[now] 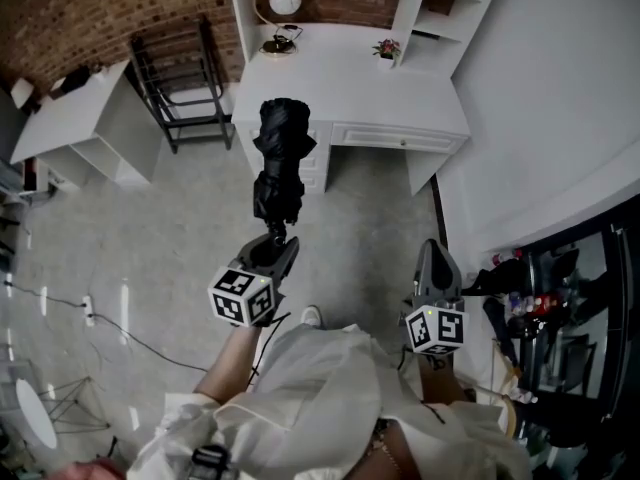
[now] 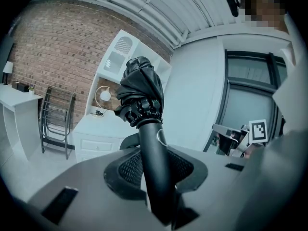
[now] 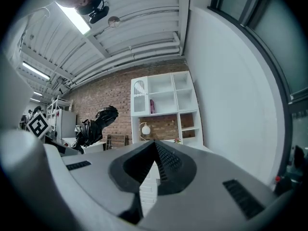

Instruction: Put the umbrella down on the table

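Note:
A black folded umbrella (image 1: 280, 153) stands out from my left gripper (image 1: 275, 248), which is shut on its black handle (image 2: 153, 162). In the left gripper view the bunched canopy (image 2: 142, 93) rises above the jaws. It is in the air over the floor, a short way in front of the white desk (image 1: 350, 78). My right gripper (image 1: 435, 258) hangs to the right, apart from the umbrella, jaws shut with nothing in them (image 3: 155, 146). The right gripper view shows the umbrella (image 3: 96, 124) off to its left.
On the desk stand a round lamp (image 1: 283, 3) and a small potted plant (image 1: 386, 48), under white shelves (image 3: 163, 97). A black metal rack (image 1: 185, 78) and a white side table (image 1: 80, 118) are at left. A white wall (image 1: 560, 98) runs along the right. Cables (image 1: 110, 328) lie on the floor.

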The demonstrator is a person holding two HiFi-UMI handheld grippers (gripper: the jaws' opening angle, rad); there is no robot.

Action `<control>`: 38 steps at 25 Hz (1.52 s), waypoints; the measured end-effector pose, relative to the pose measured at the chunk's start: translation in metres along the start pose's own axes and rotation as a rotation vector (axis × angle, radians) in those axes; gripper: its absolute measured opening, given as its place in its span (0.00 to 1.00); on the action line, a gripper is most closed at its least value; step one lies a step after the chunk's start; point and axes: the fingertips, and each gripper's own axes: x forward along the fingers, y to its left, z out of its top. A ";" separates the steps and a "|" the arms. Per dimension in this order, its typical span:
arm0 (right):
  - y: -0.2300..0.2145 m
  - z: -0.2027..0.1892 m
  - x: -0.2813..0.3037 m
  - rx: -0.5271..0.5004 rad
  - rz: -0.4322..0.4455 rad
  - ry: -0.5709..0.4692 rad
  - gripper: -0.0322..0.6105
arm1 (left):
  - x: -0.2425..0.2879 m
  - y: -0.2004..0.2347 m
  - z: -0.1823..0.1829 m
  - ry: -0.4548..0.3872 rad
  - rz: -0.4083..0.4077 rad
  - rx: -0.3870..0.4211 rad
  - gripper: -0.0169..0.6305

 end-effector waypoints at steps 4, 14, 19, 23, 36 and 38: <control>0.011 -0.003 0.022 0.000 -0.003 0.000 0.08 | 0.009 0.020 0.004 0.013 -0.007 0.010 0.22; 0.018 -0.013 0.044 0.014 0.010 0.020 0.08 | 0.023 0.032 0.004 0.040 -0.011 -0.003 0.22; 0.016 -0.019 0.064 0.032 0.022 0.022 0.08 | 0.035 0.040 0.005 0.052 0.001 -0.003 0.22; 0.005 -0.014 0.091 0.029 0.043 0.004 0.08 | 0.058 0.047 0.015 0.052 0.012 0.001 0.22; -0.059 -0.009 0.222 0.050 0.095 0.021 0.08 | 0.186 0.073 0.073 0.051 0.034 -0.001 0.22; -0.069 -0.006 0.241 0.051 0.104 0.025 0.08 | 0.205 0.076 0.082 0.050 0.039 -0.004 0.22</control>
